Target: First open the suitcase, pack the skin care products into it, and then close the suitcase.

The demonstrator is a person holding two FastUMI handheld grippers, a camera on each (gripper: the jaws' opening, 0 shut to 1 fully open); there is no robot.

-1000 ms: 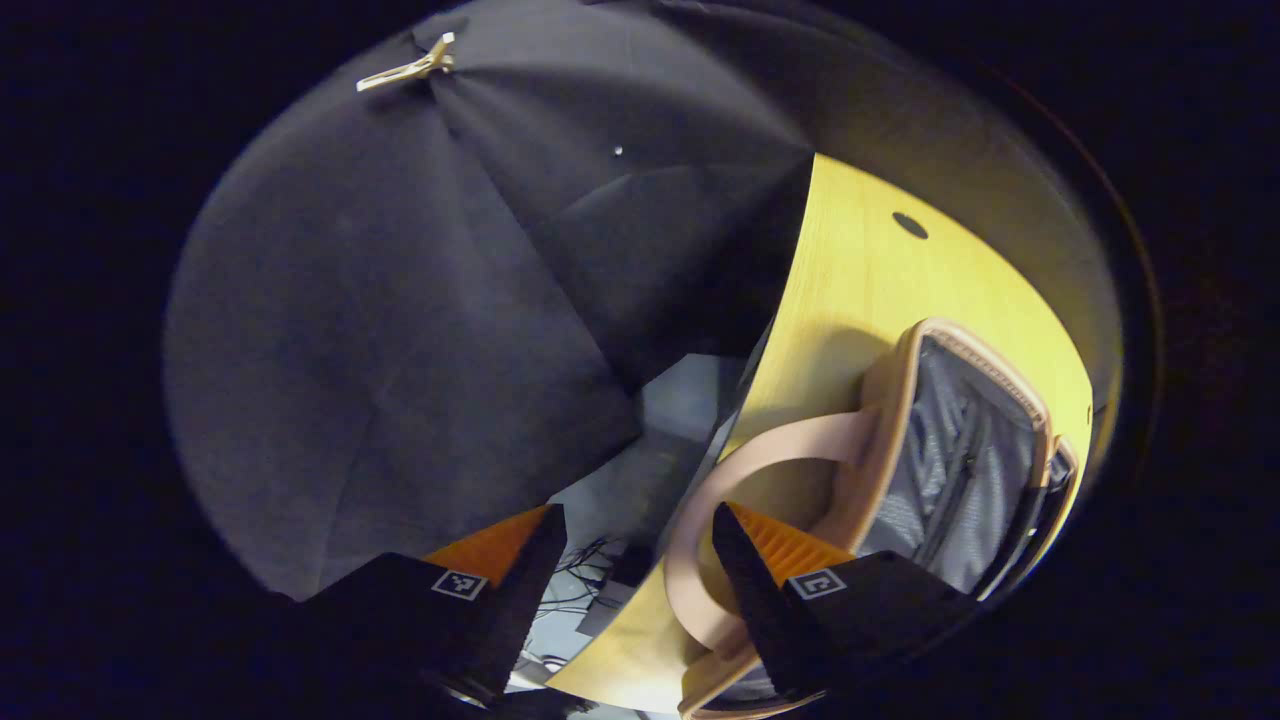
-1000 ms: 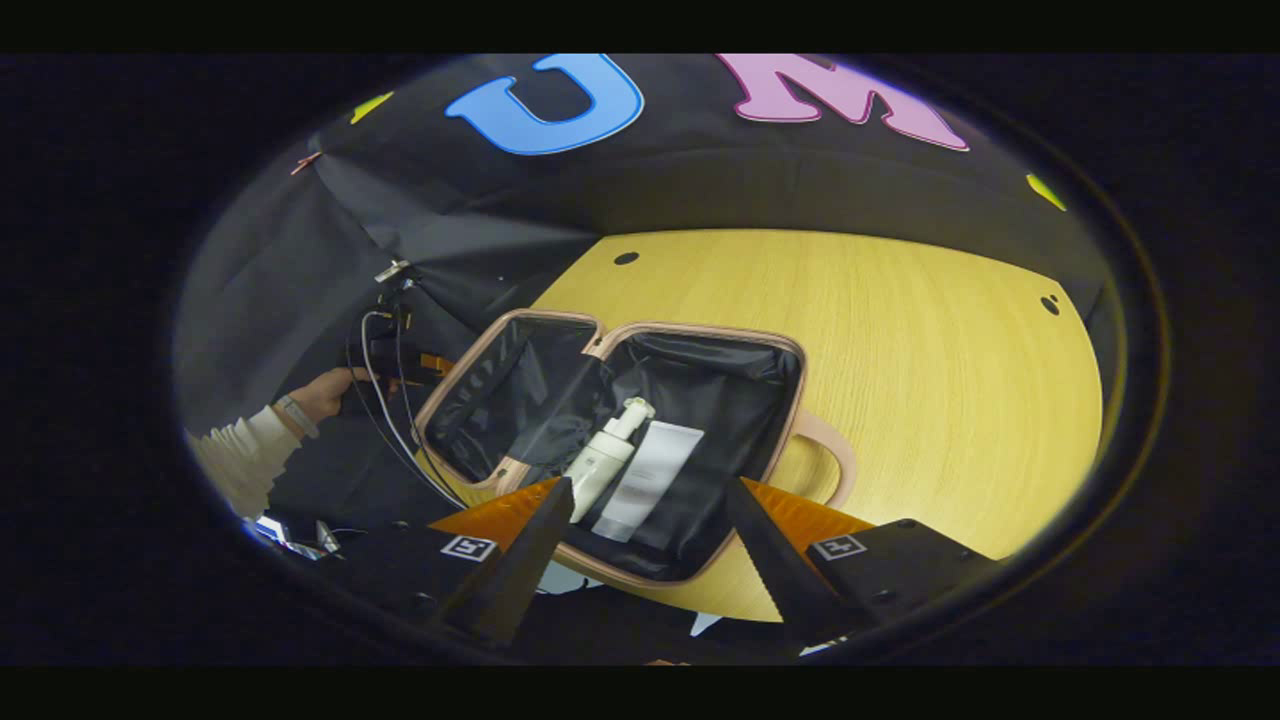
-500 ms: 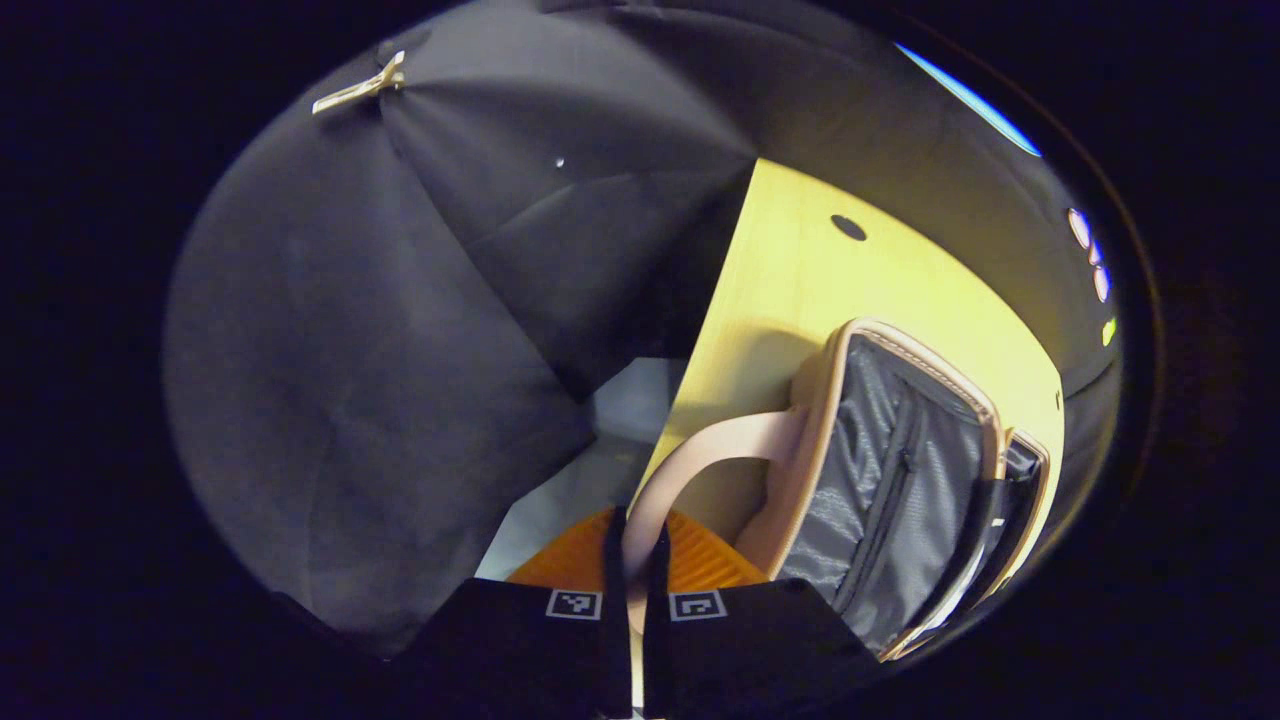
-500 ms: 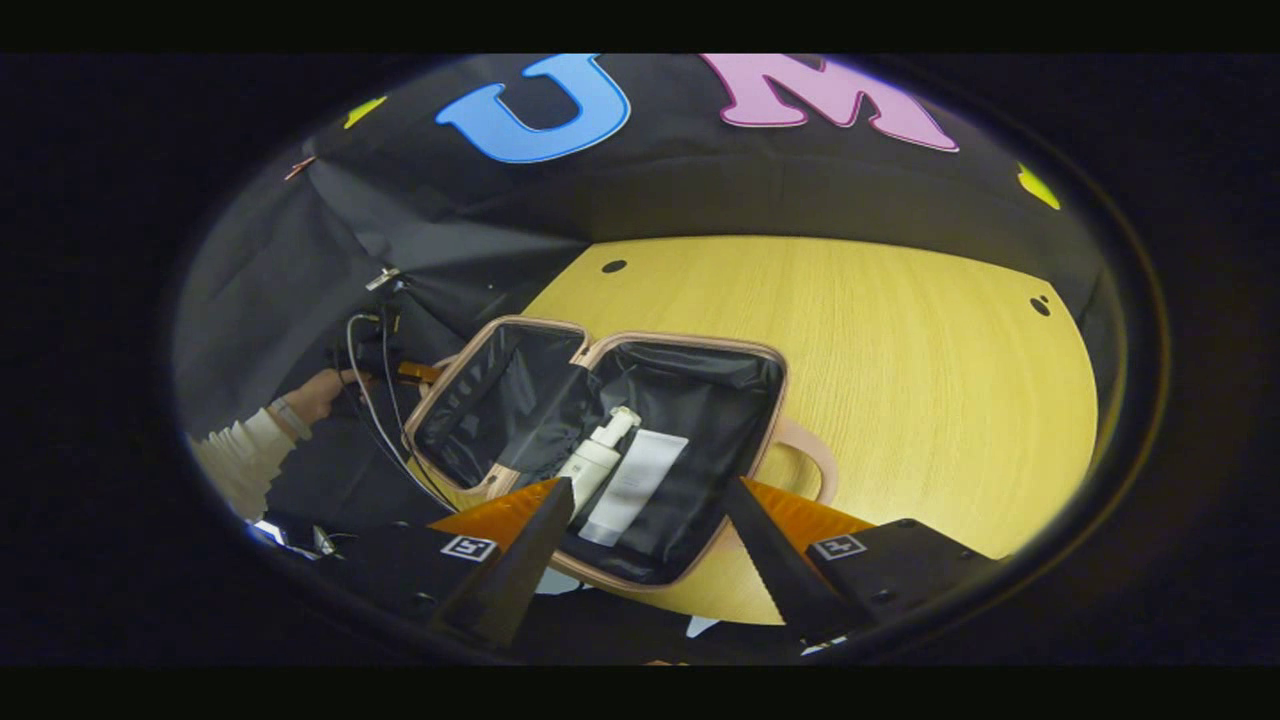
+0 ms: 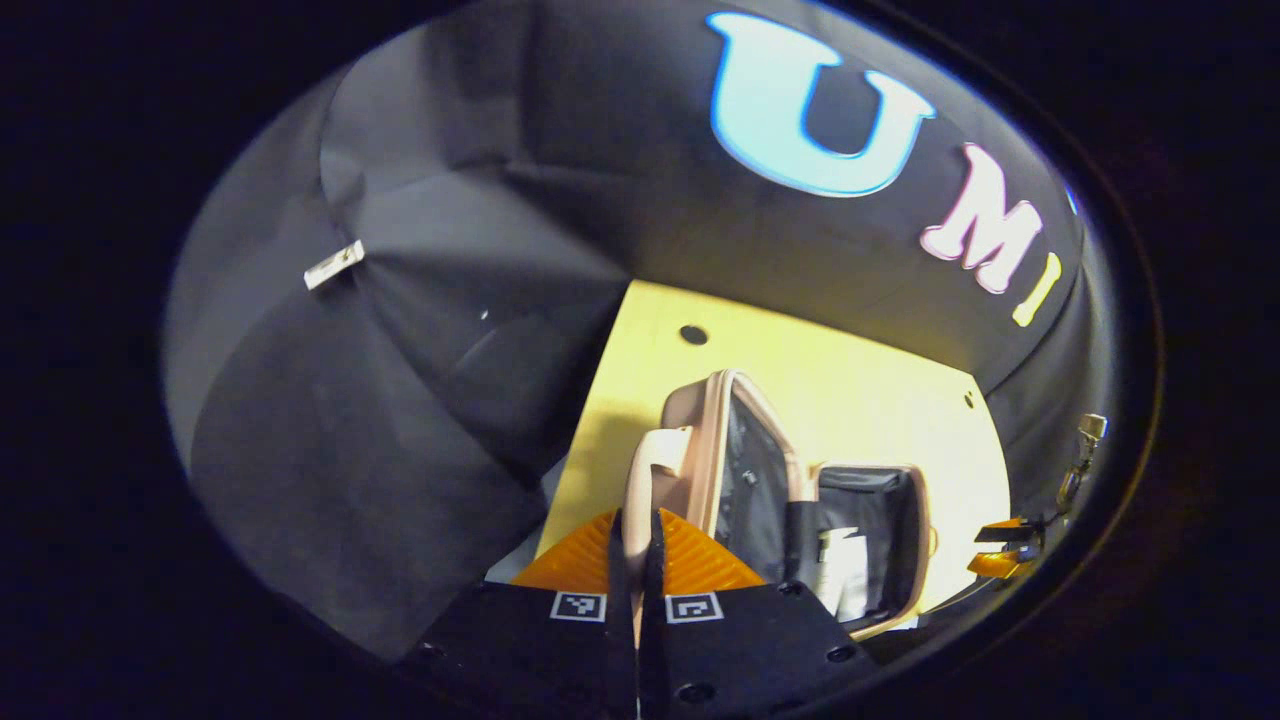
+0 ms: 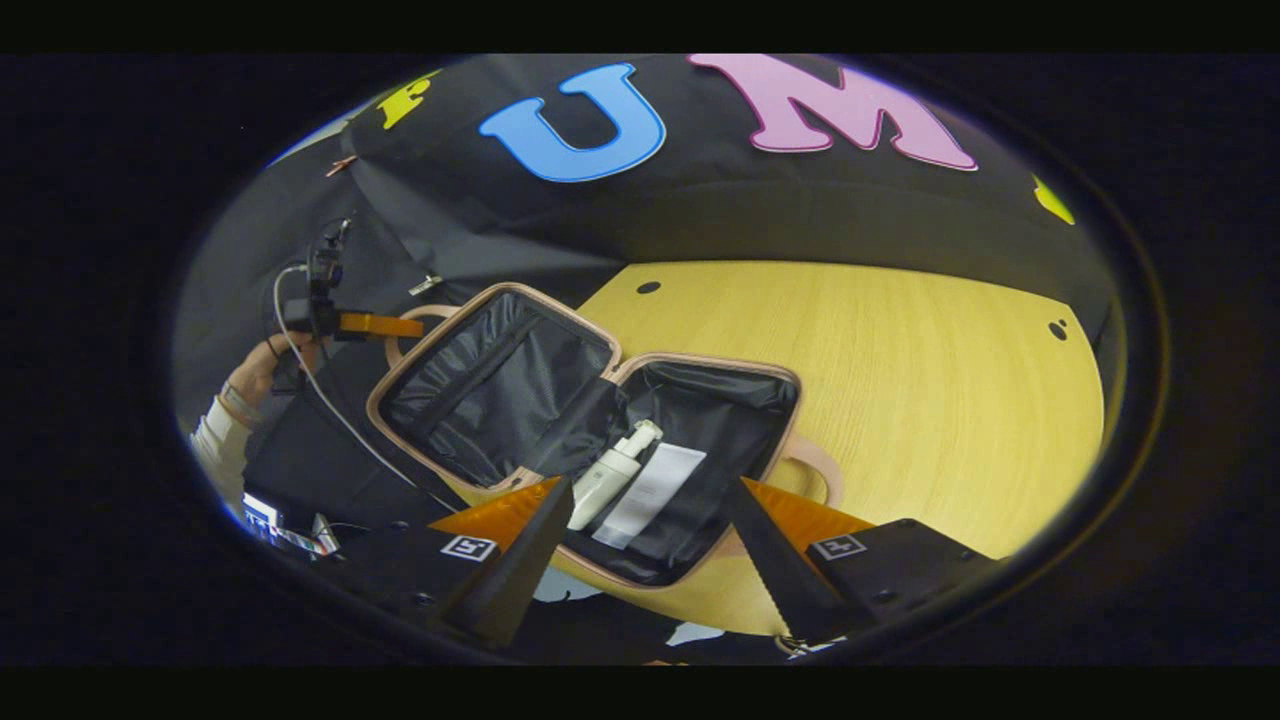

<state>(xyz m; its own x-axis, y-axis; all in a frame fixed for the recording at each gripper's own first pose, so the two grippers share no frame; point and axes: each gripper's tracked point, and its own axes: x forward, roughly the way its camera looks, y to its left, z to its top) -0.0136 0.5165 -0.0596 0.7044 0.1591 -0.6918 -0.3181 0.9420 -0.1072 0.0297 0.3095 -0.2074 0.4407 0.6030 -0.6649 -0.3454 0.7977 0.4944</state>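
In the left gripper view, the left gripper (image 5: 632, 560) is pinching the pale pink loop handle (image 5: 650, 470) of the pink hard-shell suitcase (image 5: 700, 440), both fingers pressing on the strap from either side. The handle is rising straight ahead of the fingertips, and the lid half it belongs to is standing tilted up off the yellow wooden table (image 5: 860, 380), with its grey lined inside facing right toward the base half (image 5: 880, 540). Something white is showing inside that base.

In the right gripper view, the right gripper (image 6: 650, 540) is hovering with its fingers spread wide and holding nothing, just above the near rim of the base half. The suitcase is lying open, lid half (image 6: 490, 385) to the left and raised, base to the right and flat on the table. A white pump bottle (image 6: 612, 472) and a white flat tube (image 6: 655, 485) are lying side by side in the base, long axes pointing away from the fingers. Farther left, a hand (image 6: 255, 370) in a pale sleeve is holding the other gripper at the lid's handle.

Packing looks done, so closing appears under way. The lid lies left of the hinge line, so the left hand, being nearer, is probably the one to swing it rightward over the base.
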